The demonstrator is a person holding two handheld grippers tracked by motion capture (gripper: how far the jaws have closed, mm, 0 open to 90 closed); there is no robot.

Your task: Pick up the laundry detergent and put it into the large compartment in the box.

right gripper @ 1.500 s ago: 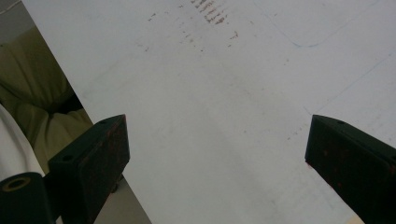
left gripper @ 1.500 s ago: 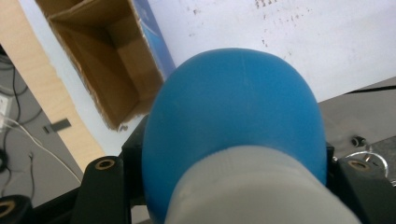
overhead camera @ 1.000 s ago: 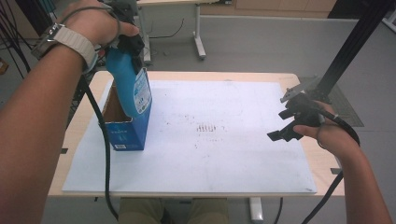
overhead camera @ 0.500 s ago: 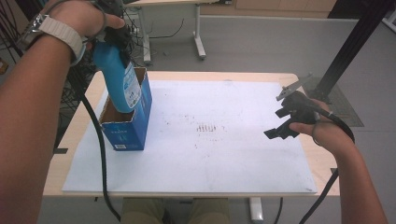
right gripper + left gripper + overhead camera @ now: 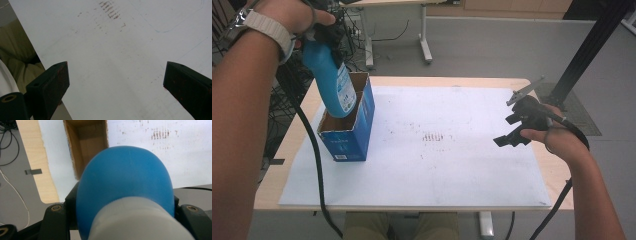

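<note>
Lifted higher out of the blue box (image 5: pixel 347 127); blue bottle (image 5: pixel 329 82) clenched in left claw (image 5: pixel 328 34), nearly clear; right claw (image 5: pixel 517 127) released, idle.

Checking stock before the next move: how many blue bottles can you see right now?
1. The blue bottle is clamped in the left gripper, tilted, its base in the open top of the blue cardboard box. More could be hidden deeper inside the box.

We see a white sheet (image 5: pixel 452 165) that covers most of the wooden table (image 5: pixel 302 135), with small brown marks (image 5: pixel 435 136) near the centre of the frame. At the top, on the grey floor (image 5: pixel 492 45), stands another table's leg (image 5: pixel 426 35), and a black post (image 5: pixel 592 45) rises at the upper right.
</note>
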